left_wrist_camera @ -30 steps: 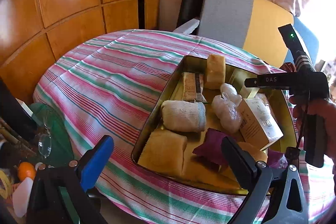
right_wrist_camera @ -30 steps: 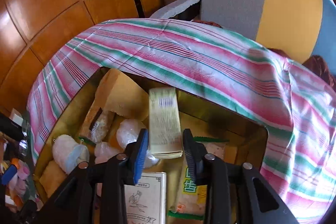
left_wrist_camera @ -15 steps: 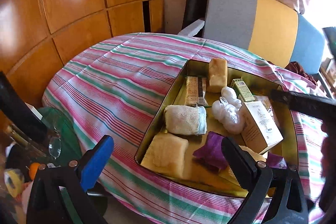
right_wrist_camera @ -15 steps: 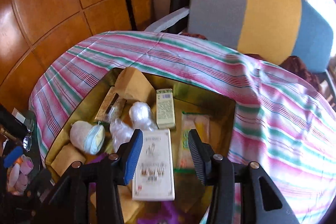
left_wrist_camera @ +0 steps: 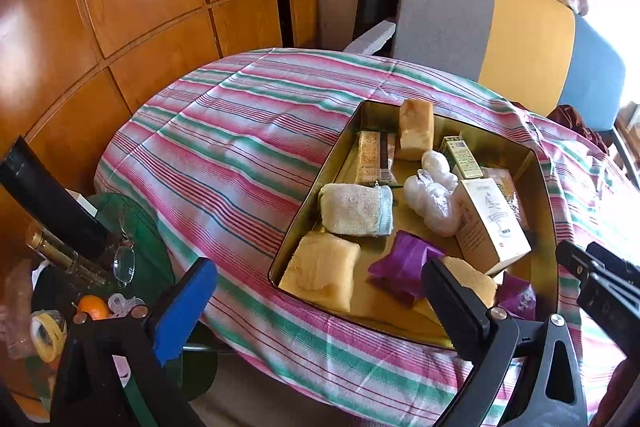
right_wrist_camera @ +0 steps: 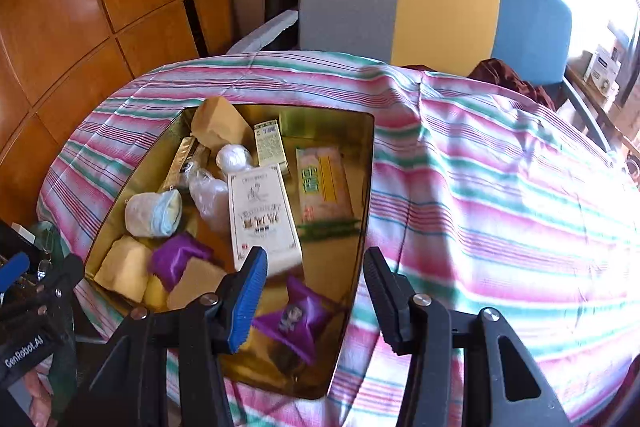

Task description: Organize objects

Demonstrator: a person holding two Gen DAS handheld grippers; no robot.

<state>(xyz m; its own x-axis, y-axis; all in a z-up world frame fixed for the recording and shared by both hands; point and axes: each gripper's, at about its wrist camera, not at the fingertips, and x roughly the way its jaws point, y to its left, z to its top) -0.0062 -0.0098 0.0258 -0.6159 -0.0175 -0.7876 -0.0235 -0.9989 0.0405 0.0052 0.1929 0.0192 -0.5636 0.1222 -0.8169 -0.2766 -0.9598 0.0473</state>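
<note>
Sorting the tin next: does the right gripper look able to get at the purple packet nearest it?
Probably yes. The right gripper is open and empty, and the purple packet lies uncovered in the gold tin just beyond its fingers, nothing on top.

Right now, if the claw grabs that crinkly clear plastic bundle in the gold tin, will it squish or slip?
The clear plastic bundle looks soft and lumpy, so it would probably squish. Its shiny wrap may slide between the pads. It seems light, likely puffed film, though what is inside is unclear.

Right tongs (right_wrist_camera: 314,291) opened and empty, green carton (right_wrist_camera: 271,145) released, now lying in the gold tray (right_wrist_camera: 362,187), tongs pulled back toward tray's near edge
</note>
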